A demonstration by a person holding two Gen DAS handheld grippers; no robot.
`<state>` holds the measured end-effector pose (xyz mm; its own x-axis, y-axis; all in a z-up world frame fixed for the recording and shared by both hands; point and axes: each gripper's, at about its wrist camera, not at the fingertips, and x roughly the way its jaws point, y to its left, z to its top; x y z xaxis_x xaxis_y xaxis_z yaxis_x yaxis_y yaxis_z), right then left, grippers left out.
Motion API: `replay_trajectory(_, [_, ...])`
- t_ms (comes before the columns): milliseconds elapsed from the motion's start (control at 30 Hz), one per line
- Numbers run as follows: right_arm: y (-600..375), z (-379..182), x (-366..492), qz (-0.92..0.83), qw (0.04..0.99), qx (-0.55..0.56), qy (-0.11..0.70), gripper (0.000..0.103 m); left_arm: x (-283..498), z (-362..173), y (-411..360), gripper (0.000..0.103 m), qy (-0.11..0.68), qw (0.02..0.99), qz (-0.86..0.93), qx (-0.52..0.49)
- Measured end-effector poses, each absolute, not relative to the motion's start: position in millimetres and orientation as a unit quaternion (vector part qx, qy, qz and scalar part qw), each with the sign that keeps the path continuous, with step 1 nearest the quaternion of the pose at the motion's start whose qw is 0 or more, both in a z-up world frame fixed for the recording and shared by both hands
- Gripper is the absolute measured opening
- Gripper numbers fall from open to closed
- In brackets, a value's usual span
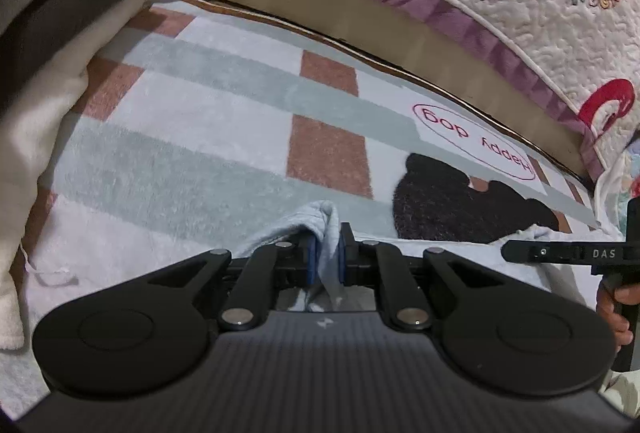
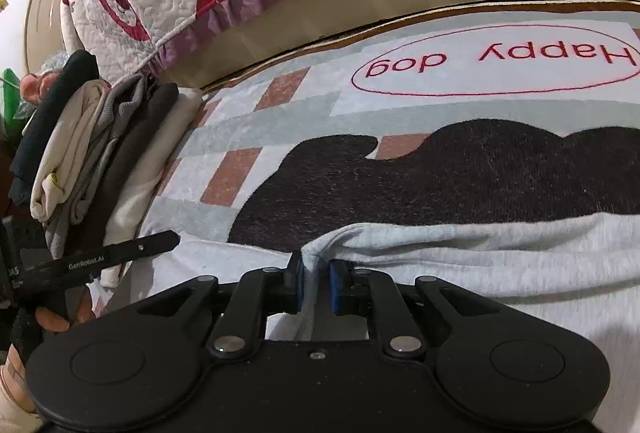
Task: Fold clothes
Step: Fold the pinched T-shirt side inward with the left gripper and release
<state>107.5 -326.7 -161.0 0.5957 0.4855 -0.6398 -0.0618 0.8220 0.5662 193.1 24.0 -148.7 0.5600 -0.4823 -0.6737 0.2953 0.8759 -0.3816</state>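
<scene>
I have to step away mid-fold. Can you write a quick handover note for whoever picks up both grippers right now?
Left gripper: shut on a bunched edge of the light grey garment.
Right gripper: shut on another edge of the same garment.
The garment lies on the Happy dog blanket.
Done: folded clothes stack on the left side of the blanket.
Left: fold this garment, then add it to the stack.

I count two grippers [image 2: 314, 283], one grey garment [image 2: 500, 257], one rug [image 2: 280, 113], and one stack [image 2: 100, 153] at nine o'clock.
</scene>
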Motion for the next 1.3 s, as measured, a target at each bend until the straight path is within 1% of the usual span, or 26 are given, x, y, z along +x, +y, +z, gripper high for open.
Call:
replay_trajectory(67, [-330.9, -163.3, 109.1, 0.160, 0.852, 0.265, 0.422, 0.010, 192.9, -148.3, 20.4, 0.010, 0.413, 0.878, -0.220, -0.104])
replay_trajectory(300, [-350.8, -172.8, 111.8, 0.141, 0.819, 0.356, 0.426, 0.011, 196.8, -154.1, 26.5, 0.011, 0.424, 0.870, -0.212, -0.137])
replay_trajectory(367, [-357.4, -173.3, 109.7, 0.135, 0.817, 0.368, 0.423, 0.015, 195.8, -153.3, 24.3, 0.012, 0.422, 0.872, -0.212, -0.127])
replay_trajectory(400, [-364.7, -173.9, 107.9, 0.128, 0.811, 0.387, 0.420, 0.019, 195.0, -153.4, 24.2, 0.013, 0.421, 0.873, -0.212, -0.126])
replay_trajectory(433, [-373.2, -174.2, 104.7, 0.115, 0.805, 0.410, 0.413, 0.021, 194.1, -153.3, 25.0, 0.013, 0.421, 0.873, -0.211, -0.126])
replay_trajectory(467, [-380.6, -173.2, 101.1, 0.103, 0.800, 0.428, 0.407, 0.027, 193.2, -153.3, 25.8, 0.013, 0.420, 0.874, -0.210, -0.127])
replay_trajectory(500, [-382.9, -166.6, 95.9, 0.093, 0.812, 0.414, 0.402, 0.034, 192.4, -153.2, 26.6, 0.014, 0.420, 0.874, -0.208, -0.128])
replay_trajectory(567, [-386.1, -152.8, 85.6, 0.075, 0.833, 0.382, 0.392, 0.035, 189.7, -150.2, 27.7, 0.016, 0.419, 0.876, -0.204, -0.127])
replay_trajectory(633, [-375.1, -134.7, 75.4, 0.082, 0.863, 0.309, 0.391, 0.035, 184.9, -142.4, 27.7, 0.021, 0.414, 0.881, -0.196, -0.115])
replay_trajectory(667, [-366.2, -126.1, 69.5, 0.089, 0.876, 0.268, 0.390, 0.036, 181.8, -137.6, 27.4, 0.025, 0.410, 0.886, -0.191, -0.101])
replay_trajectory(700, [-359.0, -120.4, 64.8, 0.096, 0.886, 0.237, 0.387, 0.037, 177.6, -132.0, 27.6, 0.035, 0.403, 0.892, -0.185, -0.085])
replay_trajectory(767, [-337.7, -110.8, 54.1, 0.115, 0.900, 0.180, 0.381, 0.038, 166.6, -119.2, 30.1, 0.051, 0.386, 0.908, -0.159, -0.049])
replay_trajectory(867, [-302.8, -104.8, 39.7, 0.145, 0.905, 0.116, 0.383, 0.042, 154.5, -105.2, 38.5, 0.051, 0.395, 0.908, -0.140, -0.007])
replay_trajectory(933, [-285.5, -108.0, 30.8, 0.163, 0.898, 0.113, 0.393, 0.045, 145.6, -99.8, 49.8, 0.053, 0.425, 0.894, -0.143, -0.010])
replay_trajectory(1033, [-266.6, -110.5, 14.4, 0.175, 0.893, 0.119, 0.397, 0.045, 127.4, -104.9, 79.2, 0.055, 0.499, 0.853, -0.126, -0.091])
replay_trajectory(1100, [-253.7, -111.5, 1.8, 0.197, 0.889, 0.103, 0.400, 0.046, 110.8, -111.4, 93.7, 0.057, 0.527, 0.834, -0.114, -0.119])
replay_trajectory(1233, [-228.0, -114.5, -19.9, 0.227, 0.875, 0.034, 0.427, 0.048, 80.9, -122.8, 98.6, 0.057, 0.548, 0.830, -0.079, -0.062])
replay_trajectory(1267, [-224.4, -115.7, -24.3, 0.230, 0.870, 0.022, 0.435, 0.050, 78.7, -125.5, 99.4, 0.057, 0.550, 0.828, -0.081, -0.069])
replay_trajectory(1300, [-221.5, -117.2, -28.4, 0.231, 0.866, 0.013, 0.443, 0.053, 76.6, -128.0, 100.1, 0.063, 0.551, 0.827, -0.082, -0.076])
